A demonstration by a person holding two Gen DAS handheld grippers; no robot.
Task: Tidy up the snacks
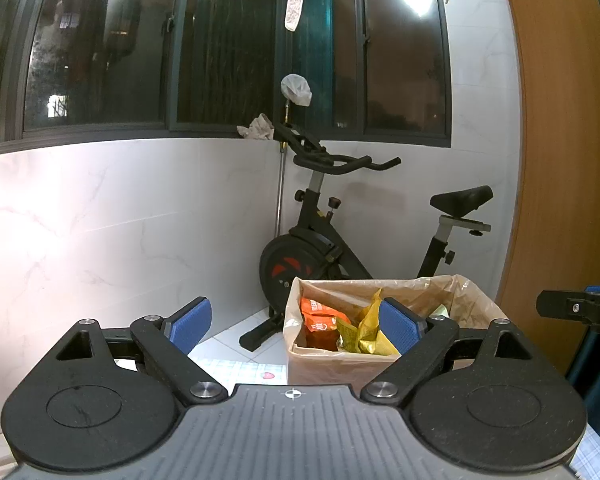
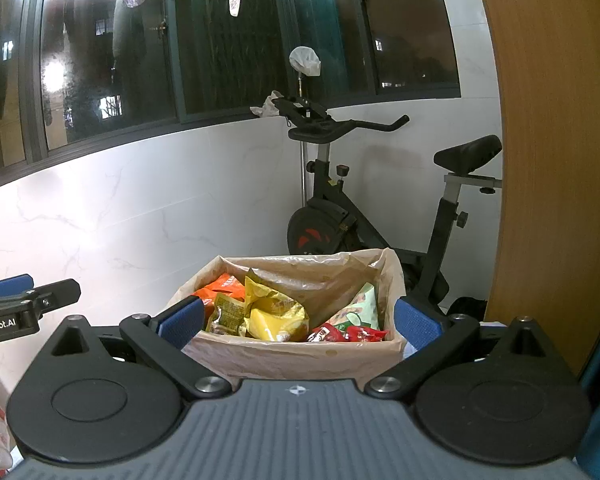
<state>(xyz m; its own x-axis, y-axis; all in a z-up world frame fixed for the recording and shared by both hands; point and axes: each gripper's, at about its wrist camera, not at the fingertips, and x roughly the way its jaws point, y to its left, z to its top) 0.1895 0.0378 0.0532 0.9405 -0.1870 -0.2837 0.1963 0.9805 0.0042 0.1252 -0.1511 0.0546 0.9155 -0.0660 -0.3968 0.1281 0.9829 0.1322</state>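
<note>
Both our grippers held level-ish, side by side

Our left gripper (image 1: 298,326) and right gripper (image 2: 298,320) tip slightly downward, blue pads spread wide with nothing pinched between them; each shows at the other's edge.

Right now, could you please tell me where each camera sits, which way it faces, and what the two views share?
Left wrist: sits on the left hand-held gripper, whose jaws stand open and empty, facing the lined snack box ahead to its right; the right hand-held gripper's tip shows at the right edge.
Right wrist: sits on the right hand-held gripper, jaws open and empty, facing the snack box straight on; the left hand-held gripper enters at the left.
Shared: the box, the exercise bike and the dark window.
</note>
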